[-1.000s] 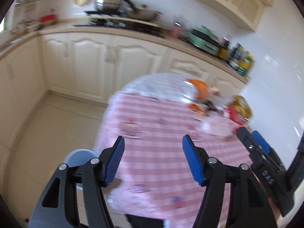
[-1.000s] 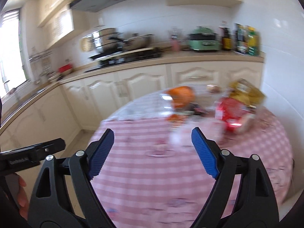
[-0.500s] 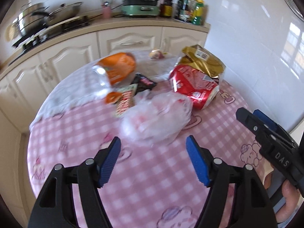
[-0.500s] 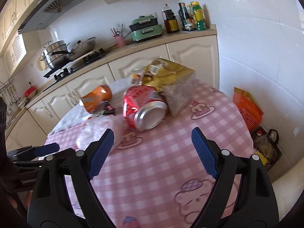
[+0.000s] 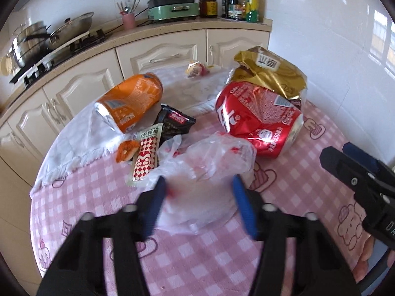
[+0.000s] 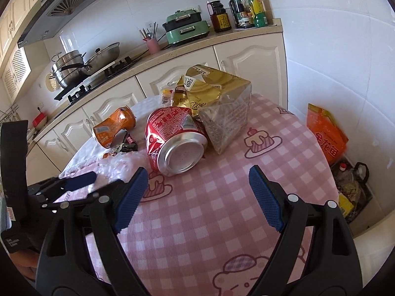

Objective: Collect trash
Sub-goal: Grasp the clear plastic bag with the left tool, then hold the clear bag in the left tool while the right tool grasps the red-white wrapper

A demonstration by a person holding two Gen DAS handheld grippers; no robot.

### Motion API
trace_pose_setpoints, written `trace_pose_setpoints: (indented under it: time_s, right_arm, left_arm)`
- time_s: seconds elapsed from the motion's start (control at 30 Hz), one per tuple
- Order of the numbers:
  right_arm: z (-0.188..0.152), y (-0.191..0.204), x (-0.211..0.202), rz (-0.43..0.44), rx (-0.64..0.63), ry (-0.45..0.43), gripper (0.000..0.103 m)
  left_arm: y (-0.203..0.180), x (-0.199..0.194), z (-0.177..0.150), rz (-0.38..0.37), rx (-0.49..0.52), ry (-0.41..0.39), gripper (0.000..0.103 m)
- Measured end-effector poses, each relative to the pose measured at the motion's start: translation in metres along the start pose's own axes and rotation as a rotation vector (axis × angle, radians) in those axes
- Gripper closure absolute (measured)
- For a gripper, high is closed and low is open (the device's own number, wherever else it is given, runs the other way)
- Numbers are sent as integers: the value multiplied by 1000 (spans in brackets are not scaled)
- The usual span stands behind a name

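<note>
A crumpled clear plastic bag (image 5: 209,155) lies on the pink checked table (image 5: 197,259). My left gripper (image 5: 200,201) straddles its near end; the jaws are closing with the bag between the blurred blue pads. Behind it lie a dented red can (image 5: 259,118), a crushed orange can (image 5: 130,103), a gold snack bag (image 5: 269,74), a black wrapper (image 5: 175,120) and a red-and-white wrapper (image 5: 145,155). My right gripper (image 6: 200,192) stands open over the tablecloth, just short of the red can (image 6: 172,135), nothing between its pads.
A white cloth (image 5: 79,143) lies under the orange can at the table's left. A small wrapped snack (image 5: 195,69) sits at the far edge. Cream cabinets, a stove with pots (image 6: 71,71) and bottles (image 6: 246,9) stand behind. An orange bag (image 6: 325,135) leans on the floor, right.
Both grippers swung from the table's near side toward the trash pile and sank. The left jaws went wide, then narrowed around the plastic bag. The right jaws kept their width.
</note>
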State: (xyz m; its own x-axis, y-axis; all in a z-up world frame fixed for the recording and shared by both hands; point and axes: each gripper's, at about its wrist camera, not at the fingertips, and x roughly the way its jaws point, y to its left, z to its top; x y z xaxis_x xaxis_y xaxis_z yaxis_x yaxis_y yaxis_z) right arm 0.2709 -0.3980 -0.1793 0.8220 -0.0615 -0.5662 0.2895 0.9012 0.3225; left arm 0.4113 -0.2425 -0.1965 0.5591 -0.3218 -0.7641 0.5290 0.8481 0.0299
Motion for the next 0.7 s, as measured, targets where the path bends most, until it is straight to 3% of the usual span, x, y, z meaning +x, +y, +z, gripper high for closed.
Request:
trace_pose_setpoints:
  time_s: [0.03,0.1,0.17,0.4,0.53,0.7]
  right_arm:
    - [0,1,0,-2,-1,0,20]
    - [-1,3,0,1,-1,-1,20]
    - [-1,6,0,6,-1,1,20]
    - [-2,28,-8,43,-30,-6,20]
    - [-3,44,-12,69,-53,-8,20]
    - [-5,71,2,101,-91,31,20]
  left_arm:
    - [3,-2,-2,-13,-3,-6,64]
    - [9,-7,-5,-30,-23,-14,86]
    - [16,-13,-8,-81,-75,-22,92]
    - [30,-49,-27,-176,-178,-101,95]
    - [46,-72,-38,-137,-244,-156,95]
    - [82,-96,-49,33,-318,-200,95]
